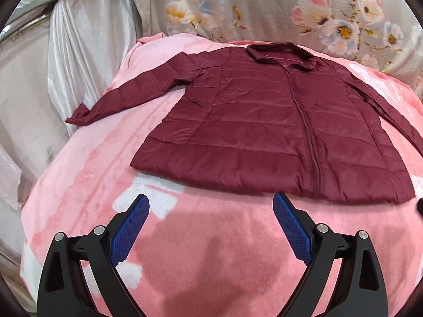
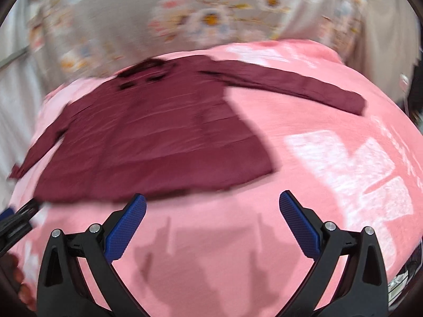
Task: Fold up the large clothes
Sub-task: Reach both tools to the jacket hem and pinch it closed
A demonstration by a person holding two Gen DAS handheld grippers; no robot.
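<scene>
Two views, one clean, one smeared. Right wrist view is motion-blurred: collar and quilting of the jacket (image 2: 148,137) barely readable there, floral fabric (image 2: 211,18) behind it just blotches. Jacket's right sleeve is cut off at the frame edge in the left wrist view; its cuff shows only in the right wrist view, blurred. Something dark at the far right edge of the right view, can't identify. Fingers (image 2: 15,277) of the person show at the lower-left edge, mostly cropped.

Jacket (image 1: 264,132): maroon, quilted in horizontal bands, zipped shut down the front, collar at the far end, hem nearest the cameras. Lies flat, front up, on a pink blanket (image 1: 211,251) covering the bed. Left sleeve stretched out to the side, cuff at the blanket's edge near the white curtain (image 1: 87,39).

Left tongs (image 1: 211,198): blue pads spread wide, nothing between them, hovering short of the hem. Right tongs (image 2: 212,196): same, wide apart, empty, over bare blanket beside the hem's right corner. Left tongs (image 2: 13,222) also poke into the right view at the left edge.
</scene>
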